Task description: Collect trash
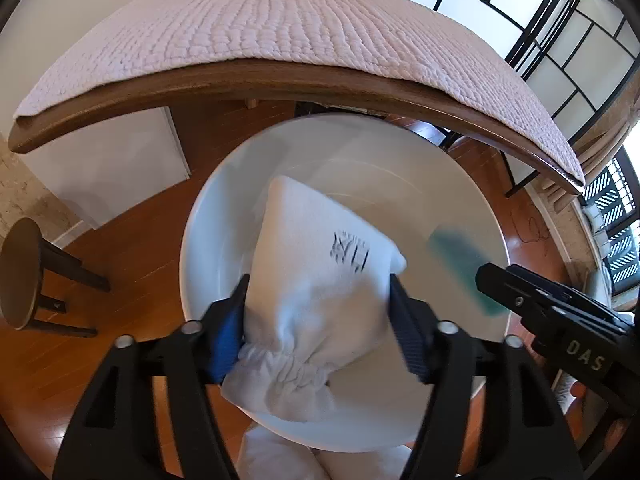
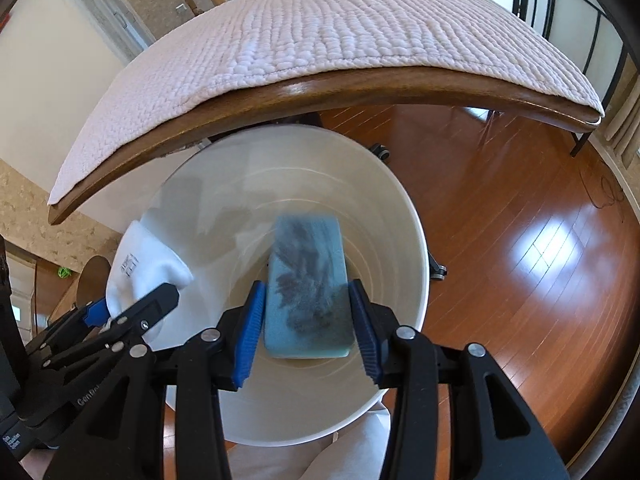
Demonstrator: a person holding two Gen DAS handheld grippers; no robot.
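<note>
Trash in the left wrist view is a white cloth pouch (image 1: 320,276) with a gathered, elastic-looking mouth and a dark printed mark, hanging over the open white bin (image 1: 208,216). It is looking soft, light and floppy, so it is likely sagging wherever it is unsupported; the gathered end seems the firmest place to take hold. The left gripper (image 1: 318,320) is sitting with its jaws spread either side of the pouch's lower half, the blue pads at the cloth's flanks, though whether they are pressing I cannot tell. The table (image 1: 256,80), under a quilted cover (image 1: 280,28), is overhanging the bin's far rim, so open room is lying only on the near side.

Moving to the right wrist view, a blue-green sponge (image 2: 308,280), smudged dark on top, is lying between the right gripper (image 2: 308,312) pads above the bin's inside. It is appearing light, squashy and grippy, best held across its narrow sides. The jaws are standing narrowly apart, and a gap is showing at the left pad. The left gripper is crowding the bin's rim alongside.
</note>
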